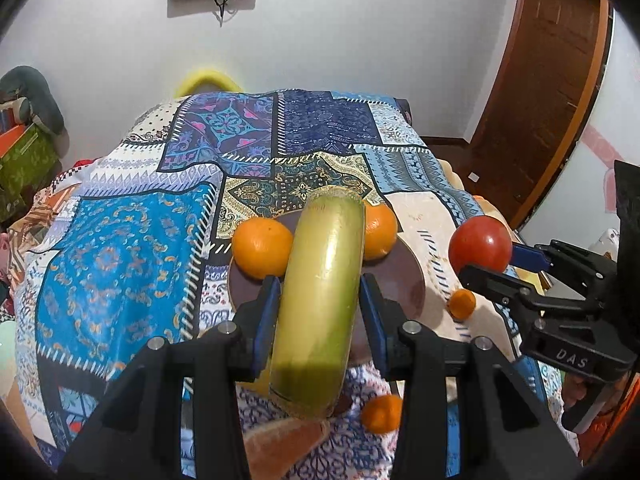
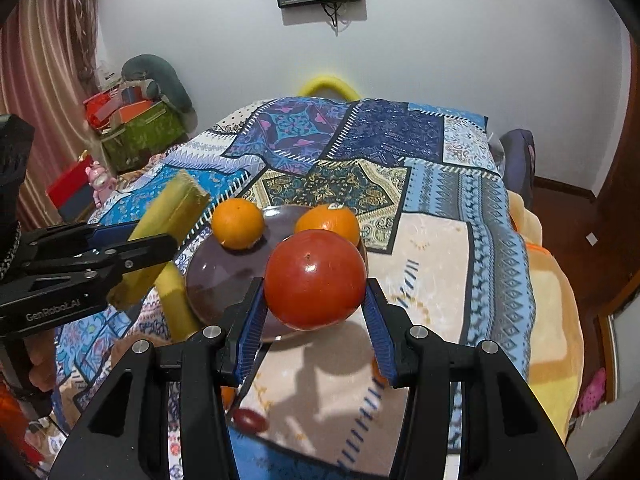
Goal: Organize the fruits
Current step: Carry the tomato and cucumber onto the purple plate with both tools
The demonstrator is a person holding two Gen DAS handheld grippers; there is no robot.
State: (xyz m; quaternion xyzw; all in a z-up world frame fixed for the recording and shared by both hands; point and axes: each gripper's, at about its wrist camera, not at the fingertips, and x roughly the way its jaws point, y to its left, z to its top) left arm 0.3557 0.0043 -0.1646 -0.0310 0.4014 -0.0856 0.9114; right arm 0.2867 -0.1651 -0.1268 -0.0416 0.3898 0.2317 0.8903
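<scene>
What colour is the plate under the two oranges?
Dark brownish purple plate, glossy; the right wrist view shows it best.

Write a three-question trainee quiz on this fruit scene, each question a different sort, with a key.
1. True or false: the left gripper is shut on the banana.
2. Multiple choice: the right gripper holds A) an orange, B) the red tomato, C) nothing.
3. Fill in: the brown plate carries ___ large oranges.

Key: 1 true; 2 B; 3 two.
</scene>
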